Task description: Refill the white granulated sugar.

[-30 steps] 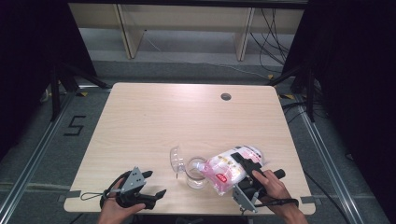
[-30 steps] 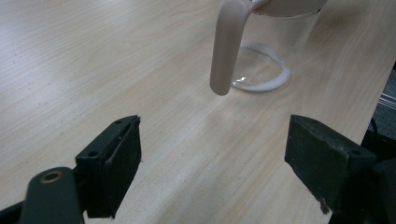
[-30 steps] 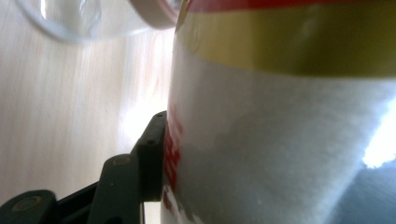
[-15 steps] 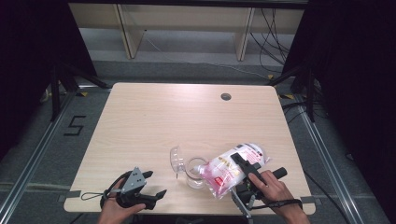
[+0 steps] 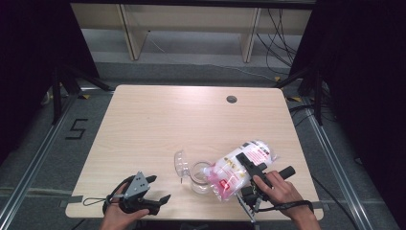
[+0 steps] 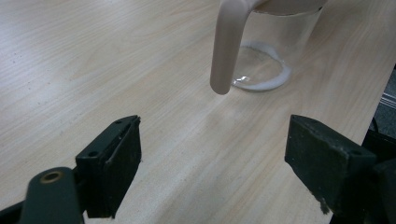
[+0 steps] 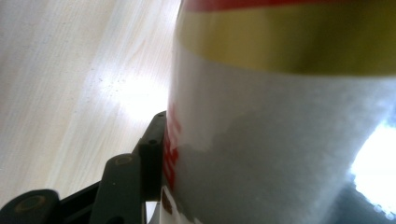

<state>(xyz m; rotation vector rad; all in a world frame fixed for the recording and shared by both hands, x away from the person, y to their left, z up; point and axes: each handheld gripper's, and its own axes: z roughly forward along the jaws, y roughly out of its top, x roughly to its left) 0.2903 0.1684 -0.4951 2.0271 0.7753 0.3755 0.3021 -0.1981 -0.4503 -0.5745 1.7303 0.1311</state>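
Table (image 5: 158, 120): pale wood | Bag (image 5: 237, 170): white-and-pink, tilted, mouth over glass jar, clamped in right gripper (image 5: 249, 165) jaws | Glass jar (image 5: 198, 176): upright near front edge, lid hinged open | Left gripper (image 5: 158, 189): front-left, jaws apart, nothing between.

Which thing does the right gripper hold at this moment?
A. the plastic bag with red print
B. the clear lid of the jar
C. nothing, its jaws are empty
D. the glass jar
A. In the high view the right gripper is clamped across the plastic bag, which is tilted with its lower end at the mouth of the glass jar.
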